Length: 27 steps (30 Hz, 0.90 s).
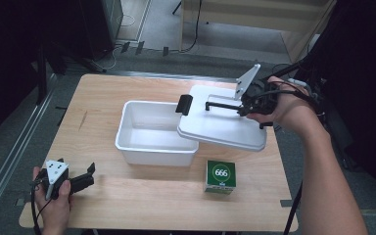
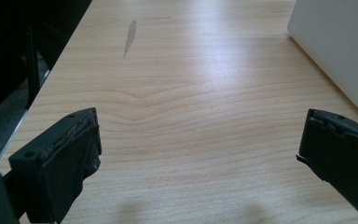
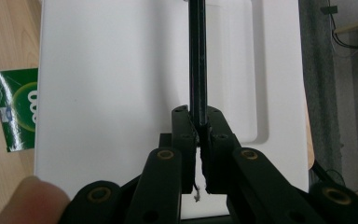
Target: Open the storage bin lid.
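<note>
Over the far right part of the wooden table (image 1: pixel 142 196), the right gripper (image 1: pixel 242 108) is clamped on the thin black handle (image 1: pixel 223 105) of a white lid (image 1: pixel 225 128), and the right gripper view shows its two black jaws pinched tight around that bar (image 3: pixel 197 60) with the lid's pale surface (image 3: pixel 121 93) spread beneath. From the high view the lid sits tilted, its near left corner overlapping the right rim of an uncovered white tub (image 1: pixel 152 132), while a black clip (image 1: pixel 184 104) stands at the lid's left end. Just in front of the lid, near the table's front edge, stands a small green box (image 1: pixel 220 176); its top carries a white ring with the digits "666" printed inside, and the right gripper view catches the same box (image 3: pixel 16 109) sideways, with the digits partly cut off by the lid. Smaller print along the box's front face is too fine to read. At the near left corner of the table, the left gripper (image 1: pixel 81 180) rests in the person's hand (image 1: pixel 54 205) with its jaws spread wide and nothing between them; the left gripper view shows bare wood grain between the two pads (image 2: pixel 74 154) and a corner of the white tub (image 2: pixel 340 46) off to the upper right.
</note>
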{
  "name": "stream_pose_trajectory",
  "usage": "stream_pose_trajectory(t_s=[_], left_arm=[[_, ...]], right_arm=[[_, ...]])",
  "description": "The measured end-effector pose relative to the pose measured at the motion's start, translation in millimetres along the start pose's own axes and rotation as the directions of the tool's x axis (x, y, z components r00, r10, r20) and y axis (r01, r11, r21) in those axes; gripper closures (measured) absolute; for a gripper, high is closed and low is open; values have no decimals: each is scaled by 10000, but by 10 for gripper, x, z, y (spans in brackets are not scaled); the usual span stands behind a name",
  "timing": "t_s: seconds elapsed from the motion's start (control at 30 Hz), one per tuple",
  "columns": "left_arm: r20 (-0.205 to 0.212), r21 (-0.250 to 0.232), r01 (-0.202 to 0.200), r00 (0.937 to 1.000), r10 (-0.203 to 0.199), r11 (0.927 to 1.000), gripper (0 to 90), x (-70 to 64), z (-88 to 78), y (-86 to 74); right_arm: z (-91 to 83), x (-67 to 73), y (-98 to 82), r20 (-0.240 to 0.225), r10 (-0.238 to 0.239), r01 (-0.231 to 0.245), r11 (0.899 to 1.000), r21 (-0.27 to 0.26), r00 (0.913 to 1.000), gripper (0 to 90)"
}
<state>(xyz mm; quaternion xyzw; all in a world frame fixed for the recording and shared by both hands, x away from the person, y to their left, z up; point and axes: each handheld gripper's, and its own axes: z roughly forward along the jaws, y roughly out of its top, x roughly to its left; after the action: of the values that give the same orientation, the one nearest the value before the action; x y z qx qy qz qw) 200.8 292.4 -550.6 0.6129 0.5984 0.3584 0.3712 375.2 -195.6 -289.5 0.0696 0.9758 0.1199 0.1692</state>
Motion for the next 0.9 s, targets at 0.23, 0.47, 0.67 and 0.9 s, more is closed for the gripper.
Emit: stream_pose_trajectory(t_s=[0.23, 0.47, 0.67, 0.9], left_arm=[[-37, -42, 50, 10000, -50, 10000, 0, 0, 0, -2], [-69, -72, 90, 9999, -91, 9999, 0, -5, -2, -4], [-77, -76, 77, 9999, -78, 9999, 0, -6, -8, -6], [-70, -106, 93, 9999, -94, 9999, 0, -3, -9, -7]], right_arm=[[-9, -24, -273, 23, 476, -476, 9988, -98, 9989, 857], [13, -30, -512, 34, 928, -927, 9956, -113, 9957, 857], [67, -40, -669, 21, 1188, -1188, 9928, -139, 9929, 857], [153, -58, -827, 37, 1538, -1538, 9880, -152, 9881, 858]])
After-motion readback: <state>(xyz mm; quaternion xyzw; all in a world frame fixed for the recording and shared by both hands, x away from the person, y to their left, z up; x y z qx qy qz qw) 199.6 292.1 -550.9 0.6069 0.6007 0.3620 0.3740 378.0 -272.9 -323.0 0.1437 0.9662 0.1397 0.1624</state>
